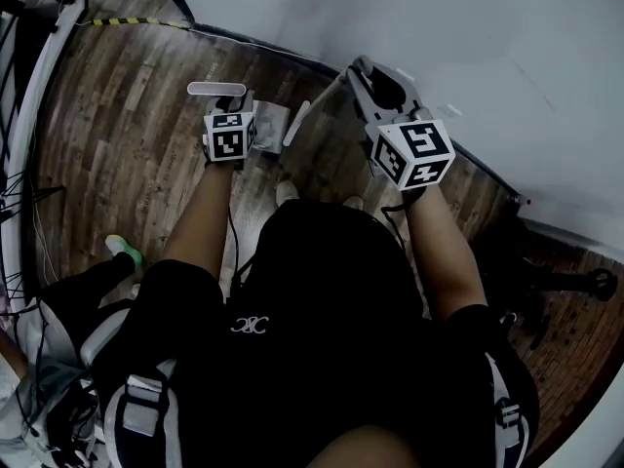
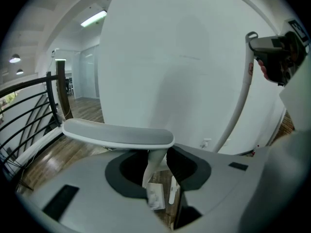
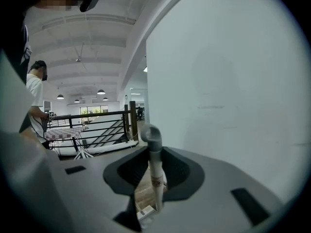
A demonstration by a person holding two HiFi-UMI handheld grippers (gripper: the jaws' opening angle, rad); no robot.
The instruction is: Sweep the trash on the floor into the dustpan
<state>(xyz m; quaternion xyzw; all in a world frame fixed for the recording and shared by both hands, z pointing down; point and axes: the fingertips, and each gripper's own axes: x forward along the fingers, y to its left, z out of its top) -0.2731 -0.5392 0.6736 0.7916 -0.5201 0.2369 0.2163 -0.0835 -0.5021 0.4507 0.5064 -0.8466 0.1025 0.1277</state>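
Note:
My left gripper (image 1: 226, 105) is shut on the stem of the dustpan's handle, whose flat white-grey grip (image 2: 116, 132) lies across the top of the jaws. The dustpan (image 1: 269, 125) rests on the wooden floor below, with a pale scrap of trash (image 2: 155, 198) in or by it. My right gripper (image 1: 378, 84) is shut on the broom handle (image 3: 155, 171), a white pole with a grey end cap. That pole slants down left to the broom head (image 1: 295, 123) beside the dustpan. From the left gripper view, the right gripper (image 2: 279, 57) shows at top right on the pole (image 2: 240, 96).
A white wall (image 1: 439, 27) rises just beyond the grippers. A black railing (image 2: 24, 110) stands to the left. Cables (image 1: 19, 193) and a green-soled shoe (image 1: 125, 250) lie at the left, dark equipment (image 1: 565, 281) at the right. A person (image 3: 34, 91) stands far off.

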